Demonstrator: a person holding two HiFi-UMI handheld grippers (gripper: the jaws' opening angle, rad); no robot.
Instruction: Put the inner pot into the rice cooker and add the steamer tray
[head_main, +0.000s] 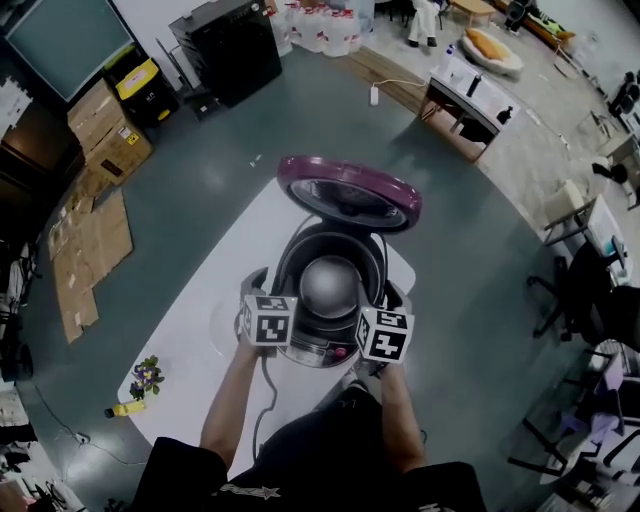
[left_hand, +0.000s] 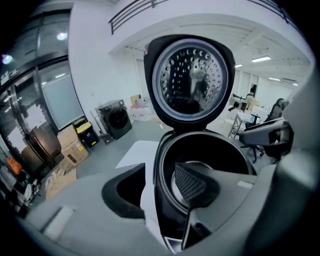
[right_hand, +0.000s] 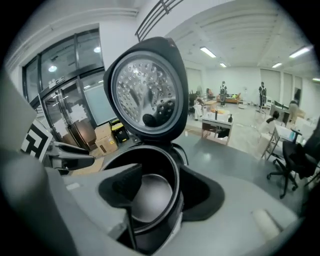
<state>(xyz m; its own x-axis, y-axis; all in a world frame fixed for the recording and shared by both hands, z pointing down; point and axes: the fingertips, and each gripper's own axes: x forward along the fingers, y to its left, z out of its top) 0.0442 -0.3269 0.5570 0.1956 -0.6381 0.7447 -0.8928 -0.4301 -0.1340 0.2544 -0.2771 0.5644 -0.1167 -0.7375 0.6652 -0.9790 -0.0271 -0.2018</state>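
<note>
The rice cooker (head_main: 330, 345) stands on the white table (head_main: 205, 320) with its purple lid (head_main: 350, 190) tipped up at the back. The silvery inner pot (head_main: 330, 285) sits down inside it, seen too in the right gripper view as inner pot (right_hand: 150, 197). My left gripper (left_hand: 160, 192) is open, its jaws straddling the cooker's left rim (left_hand: 162, 170) with a gap on the outer side. My right gripper (right_hand: 165, 192) is open wide astride the right rim (right_hand: 175, 190). Neither one holds anything. No steamer tray shows in any view.
A power cord (head_main: 262, 400) runs off the table's near edge toward the person. A small bunch of flowers (head_main: 147, 377) and a yellow object (head_main: 125, 408) lie at the table's left corner. Cardboard boxes (head_main: 105, 130) sit on the floor at left, office chairs (head_main: 570, 290) at right.
</note>
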